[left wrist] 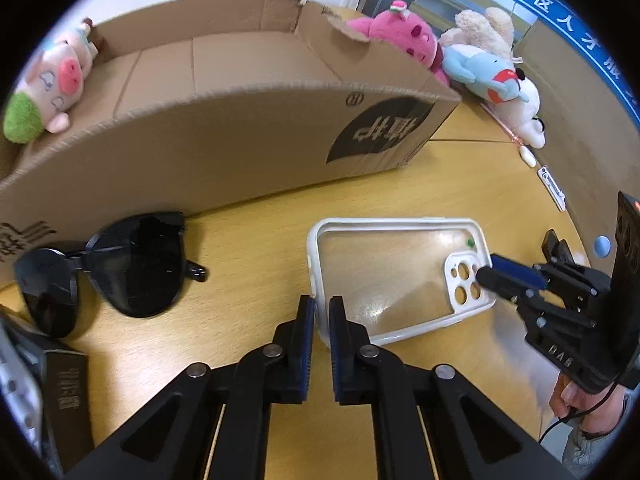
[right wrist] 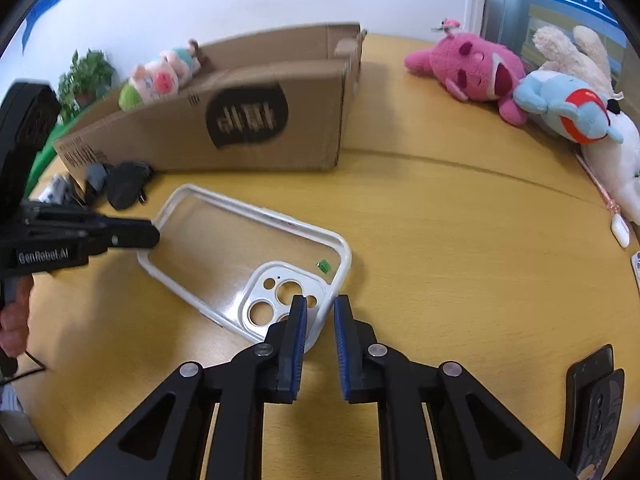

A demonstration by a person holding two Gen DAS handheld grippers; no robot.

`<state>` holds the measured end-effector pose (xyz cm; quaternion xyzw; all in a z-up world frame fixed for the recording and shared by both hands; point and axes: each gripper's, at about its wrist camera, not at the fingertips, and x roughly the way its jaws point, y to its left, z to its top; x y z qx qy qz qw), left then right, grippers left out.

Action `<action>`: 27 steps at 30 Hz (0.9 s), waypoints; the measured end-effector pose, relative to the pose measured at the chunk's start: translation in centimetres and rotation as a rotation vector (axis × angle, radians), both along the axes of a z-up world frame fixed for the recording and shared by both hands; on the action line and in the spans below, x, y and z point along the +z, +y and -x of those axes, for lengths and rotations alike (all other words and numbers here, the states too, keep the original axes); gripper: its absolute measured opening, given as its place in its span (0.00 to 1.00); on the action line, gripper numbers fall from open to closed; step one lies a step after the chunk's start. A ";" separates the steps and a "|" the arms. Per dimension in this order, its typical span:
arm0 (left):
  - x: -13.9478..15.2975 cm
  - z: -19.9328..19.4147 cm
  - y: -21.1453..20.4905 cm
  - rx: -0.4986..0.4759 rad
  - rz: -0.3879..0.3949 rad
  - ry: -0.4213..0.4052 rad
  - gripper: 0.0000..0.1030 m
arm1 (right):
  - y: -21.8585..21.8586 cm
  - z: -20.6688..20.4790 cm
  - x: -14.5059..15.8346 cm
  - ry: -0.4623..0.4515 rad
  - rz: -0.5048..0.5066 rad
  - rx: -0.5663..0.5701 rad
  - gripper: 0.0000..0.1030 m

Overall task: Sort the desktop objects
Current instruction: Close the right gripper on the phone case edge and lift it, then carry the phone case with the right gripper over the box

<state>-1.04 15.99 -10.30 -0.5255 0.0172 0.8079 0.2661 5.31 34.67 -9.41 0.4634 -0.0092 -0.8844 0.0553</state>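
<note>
A clear phone case with a white rim (left wrist: 394, 276) (right wrist: 248, 264) lies flat on the wooden table. My left gripper (left wrist: 322, 308) straddles the rim at its plain end, jaws narrowly apart around the rim. My right gripper (right wrist: 320, 306) straddles the rim at the camera-cutout corner, jaws narrowly apart; it also shows in the left wrist view (left wrist: 486, 270). Black sunglasses (left wrist: 108, 268) lie left of the case, in front of a cardboard box (left wrist: 240, 136) (right wrist: 248, 120) that holds a pig plush (left wrist: 52, 80) (right wrist: 160, 76).
Pink, blue and white plush toys (right wrist: 540, 92) (left wrist: 460, 60) lie at the table's far right. A dark phone (right wrist: 592, 400) stands at the right edge. A small white item on a pink cord (right wrist: 620, 232) and a black box (left wrist: 64, 392) are nearby.
</note>
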 end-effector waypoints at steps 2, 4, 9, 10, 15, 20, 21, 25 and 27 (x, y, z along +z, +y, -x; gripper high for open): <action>1.5 -0.3 -0.4 0.005 -0.007 0.033 0.07 | -0.3 -0.2 1.4 0.044 -0.006 0.010 0.12; 3.4 -0.6 -1.0 0.015 -0.008 0.087 0.07 | -0.8 0.0 3.3 0.090 -0.016 0.017 0.11; 9.1 -0.3 -4.1 0.073 -0.058 0.225 0.07 | -2.3 1.1 8.9 0.222 -0.004 0.058 0.11; 9.9 -0.2 -4.6 0.085 -0.065 0.245 0.07 | -2.8 1.5 9.9 0.247 -0.005 0.072 0.11; 14.2 1.4 -8.1 0.163 -0.075 0.350 0.07 | -5.8 4.6 14.2 0.357 -0.030 0.150 0.11; 17.1 4.5 -11.0 0.214 -0.076 0.400 0.06 | -8.2 8.7 17.6 0.423 0.028 0.203 0.11; 17.5 5.2 -11.4 0.218 -0.071 0.405 0.07 | -8.8 9.7 18.4 0.435 0.029 0.210 0.11; 18.7 9.1 -12.3 0.231 -0.043 0.418 0.06 | -10.6 13.1 20.6 0.479 0.027 0.228 0.11; 19.1 11.0 -12.2 0.232 -0.045 0.412 0.06 | -10.9 14.9 21.7 0.496 0.035 0.230 0.11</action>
